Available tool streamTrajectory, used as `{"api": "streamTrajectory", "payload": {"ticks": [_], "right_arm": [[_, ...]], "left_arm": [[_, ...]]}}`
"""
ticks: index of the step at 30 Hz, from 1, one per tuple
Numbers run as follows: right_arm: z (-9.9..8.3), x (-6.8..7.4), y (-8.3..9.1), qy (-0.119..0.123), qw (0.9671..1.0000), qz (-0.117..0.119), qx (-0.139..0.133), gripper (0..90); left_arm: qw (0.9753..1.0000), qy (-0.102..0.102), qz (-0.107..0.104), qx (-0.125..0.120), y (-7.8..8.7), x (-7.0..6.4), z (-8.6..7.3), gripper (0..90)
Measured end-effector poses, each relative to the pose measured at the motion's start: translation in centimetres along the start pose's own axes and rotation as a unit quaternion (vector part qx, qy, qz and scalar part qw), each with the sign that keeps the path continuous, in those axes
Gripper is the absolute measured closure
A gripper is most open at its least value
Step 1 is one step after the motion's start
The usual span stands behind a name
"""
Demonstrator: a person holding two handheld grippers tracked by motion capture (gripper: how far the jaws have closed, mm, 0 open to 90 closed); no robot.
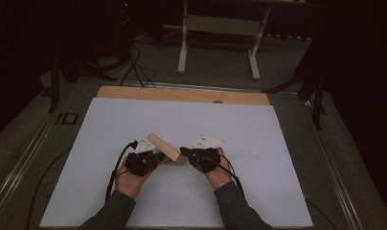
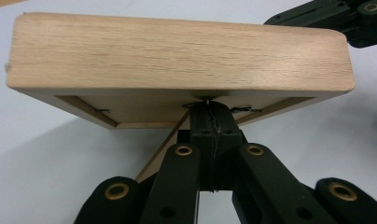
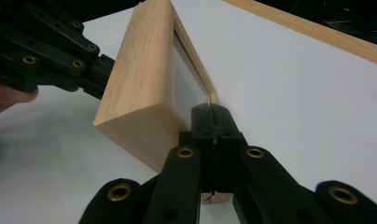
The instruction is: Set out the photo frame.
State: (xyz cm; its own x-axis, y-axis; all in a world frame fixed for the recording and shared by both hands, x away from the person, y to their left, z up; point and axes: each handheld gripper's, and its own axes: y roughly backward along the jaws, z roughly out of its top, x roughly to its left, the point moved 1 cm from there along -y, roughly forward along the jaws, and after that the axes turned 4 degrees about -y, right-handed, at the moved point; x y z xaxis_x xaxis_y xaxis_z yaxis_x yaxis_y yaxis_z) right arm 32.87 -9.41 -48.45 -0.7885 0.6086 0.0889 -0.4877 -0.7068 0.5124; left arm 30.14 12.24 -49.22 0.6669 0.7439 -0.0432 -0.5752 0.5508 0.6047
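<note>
Fingers (image 2: 213, 128) of the left gripper (image 1: 159, 156) pinched tight on the back rim of a wooden picture frame (image 1: 165, 148), no gap showing between them. Same story on the right gripper (image 1: 184, 152): fingers (image 3: 214, 123) clamped on a thin edge at the frame's front, beside the glass. Frame held between both tools, near the middle of the white board (image 1: 249, 129), tilted on edge, most likely lifted just off the surface. Left end in one grip, right end in the other, hands close together at the near side. Wooden table edge (image 1: 182, 94) well beyond, at the far side. Looks like the turning or opening step: steadying the frame with one tool while working the back or the stand with the other. Next move calls for a firm left hold and a small, careful pull or twist from the right, without letting the thin lip slip out.
</note>
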Motion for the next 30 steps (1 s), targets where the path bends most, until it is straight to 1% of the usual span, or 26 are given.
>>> {"api": "streamTrajectory", "payload": {"ticks": [15, 30], "right_arm": [[-0.2, 0.8, 0.1, 0.011, 0.9999, 0.008, 0.004, 89.8], [-0.2, 1.5, 0.0, 0.018, 0.9996, 0.021, 0.007, 89.8]], "left_arm": [[1.0000, 0.002, 0.001, 0.004, -0.4, 0.0, -0.2, 89.5], [0.9999, 0.016, 0.000, 0.001, -0.7, 0.7, -0.3, 89.6]]}}
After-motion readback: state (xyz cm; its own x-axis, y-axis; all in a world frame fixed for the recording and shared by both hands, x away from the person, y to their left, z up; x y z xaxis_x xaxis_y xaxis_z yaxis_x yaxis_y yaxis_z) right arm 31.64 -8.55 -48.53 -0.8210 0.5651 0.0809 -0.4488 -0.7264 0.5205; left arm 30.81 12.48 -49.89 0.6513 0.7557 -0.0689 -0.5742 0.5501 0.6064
